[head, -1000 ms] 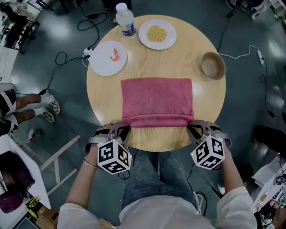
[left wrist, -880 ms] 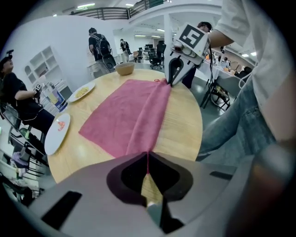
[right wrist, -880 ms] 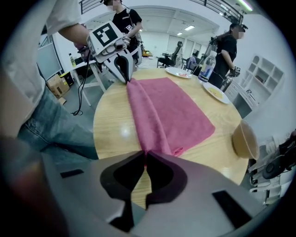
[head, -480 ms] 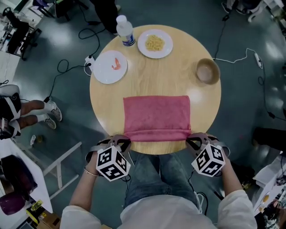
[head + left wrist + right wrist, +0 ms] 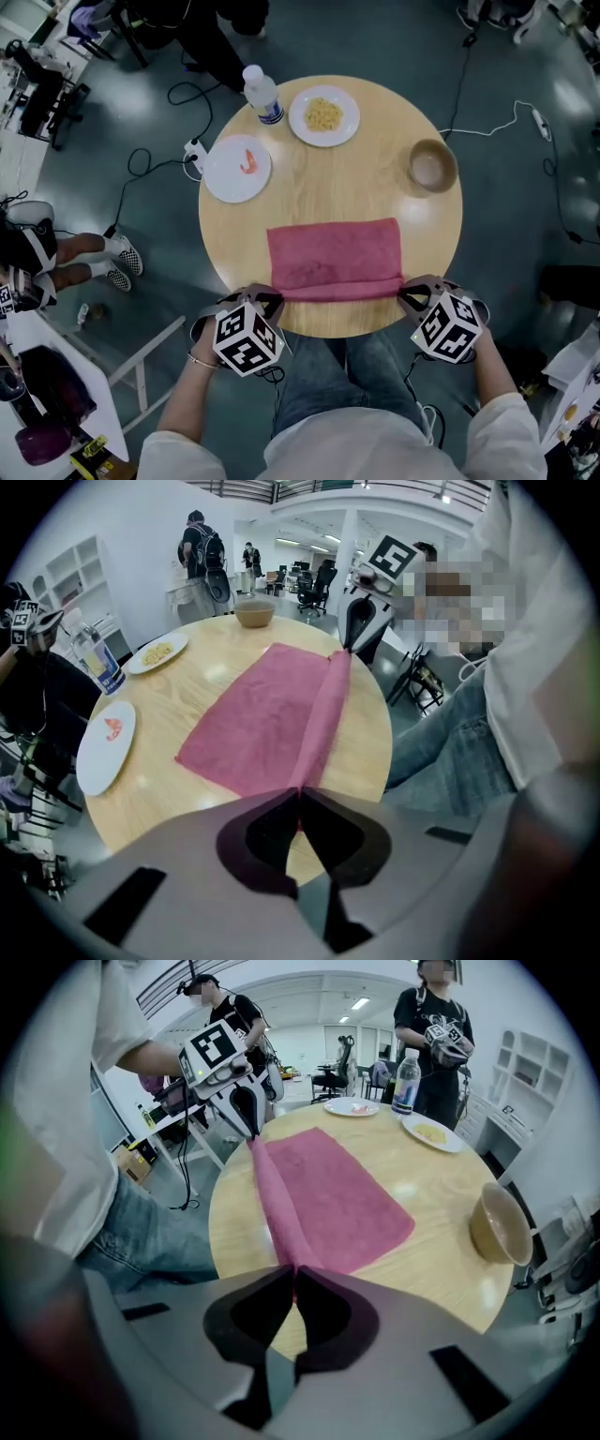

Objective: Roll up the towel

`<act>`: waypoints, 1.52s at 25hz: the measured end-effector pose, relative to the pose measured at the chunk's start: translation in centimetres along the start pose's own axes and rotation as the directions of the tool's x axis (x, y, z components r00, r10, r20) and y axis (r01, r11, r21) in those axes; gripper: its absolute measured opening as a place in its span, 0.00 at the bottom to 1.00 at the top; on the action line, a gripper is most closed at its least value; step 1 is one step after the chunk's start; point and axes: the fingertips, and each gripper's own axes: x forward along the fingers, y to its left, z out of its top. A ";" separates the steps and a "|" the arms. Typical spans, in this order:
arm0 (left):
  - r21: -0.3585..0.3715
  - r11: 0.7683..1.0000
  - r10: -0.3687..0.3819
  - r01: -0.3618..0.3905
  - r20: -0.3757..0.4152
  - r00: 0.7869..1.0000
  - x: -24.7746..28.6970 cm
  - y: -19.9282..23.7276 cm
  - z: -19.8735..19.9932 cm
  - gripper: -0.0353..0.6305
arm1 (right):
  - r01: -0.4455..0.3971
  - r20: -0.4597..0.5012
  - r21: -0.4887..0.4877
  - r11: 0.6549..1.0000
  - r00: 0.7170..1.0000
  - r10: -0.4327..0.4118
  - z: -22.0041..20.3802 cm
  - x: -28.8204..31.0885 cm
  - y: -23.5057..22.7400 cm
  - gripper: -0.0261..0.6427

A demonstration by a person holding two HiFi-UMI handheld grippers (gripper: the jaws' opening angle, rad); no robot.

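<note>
A pink towel (image 5: 335,258) lies on the round wooden table (image 5: 328,178), its near edge folded into a narrow roll (image 5: 337,289) along the side closest to me. My left gripper (image 5: 272,298) is shut on the roll's left end (image 5: 309,761). My right gripper (image 5: 405,294) is shut on the roll's right end (image 5: 281,1232). Both grippers hold the roll slightly lifted off the table. In the left gripper view the right gripper (image 5: 354,630) shows at the roll's far end; in the right gripper view the left gripper (image 5: 246,1110) does the same.
Beyond the towel stand a white plate with a shrimp (image 5: 238,167), a plate of pasta (image 5: 323,115), a water bottle (image 5: 262,92) and a brown bowl (image 5: 432,167). Cables (image 5: 141,159) run over the floor. People stand behind the table (image 5: 433,1026).
Both grippers have lifted the rolled near edge a little. The head camera has shifted, so the table sits lower in the view and the flat part of the towel looks shorter.
</note>
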 end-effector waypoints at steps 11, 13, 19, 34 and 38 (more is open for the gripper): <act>-0.006 0.999 0.039 -0.039 -0.003 0.999 0.8 3.5 1.1 0.08 | 0.020 -0.003 0.039 0.999 1.000 -0.020 1.0 0.3 -3.0 0.06; -0.011 0.999 0.053 -0.053 -0.002 0.999 1.0 4.0 1.2 0.08 | 0.028 -0.009 0.043 0.999 1.000 -0.028 1.1 0.5 -3.7 0.06; -0.013 0.996 0.092 -0.092 0.005 0.996 1.8 5.2 1.5 0.08 | 0.047 -0.034 0.055 0.997 0.998 -0.046 1.1 1.4 -4.9 0.06; -0.014 0.997 0.082 -0.082 0.030 0.996 1.9 5.9 1.4 0.12 | 0.084 -0.020 0.066 0.994 0.996 -0.083 1.3 2.2 -6.1 0.09; -0.028 0.996 0.086 -0.085 0.059 0.995 1.0 6.5 1.1 0.14 | 0.114 0.003 0.091 0.989 0.993 -0.114 1.3 1.5 -6.8 0.13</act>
